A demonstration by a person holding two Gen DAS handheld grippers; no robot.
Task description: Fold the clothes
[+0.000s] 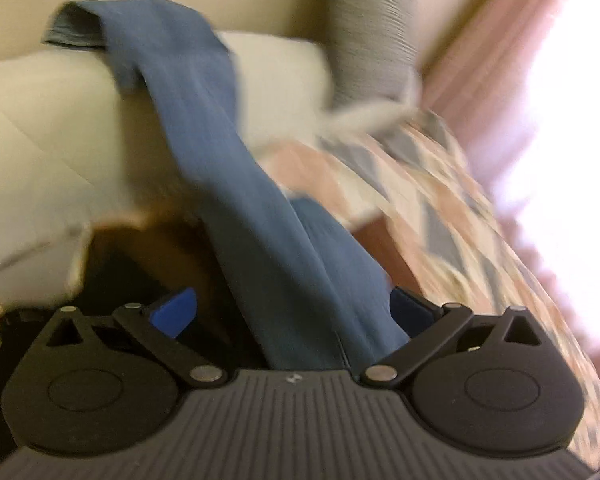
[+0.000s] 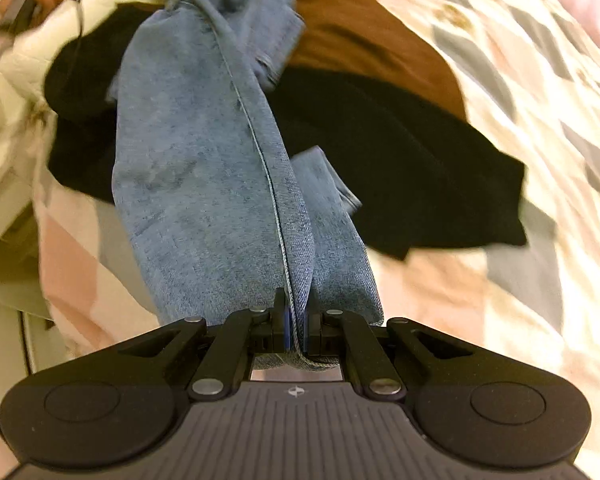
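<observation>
Jeans point(image 2: 204, 168) clamped in right tool point(image 2: 296, 320), draped between spread left tool point(image 1: 292, 312).

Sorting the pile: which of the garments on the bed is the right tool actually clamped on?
The jeans: the right tool is shut on their seam. The black garment and brown garment lie untouched beneath, on the quilt.

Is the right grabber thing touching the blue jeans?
Touching. The right wrist view shows the right gripper with its jaws shut tight on a fold of the jeans, denim squeezed between them.
</observation>
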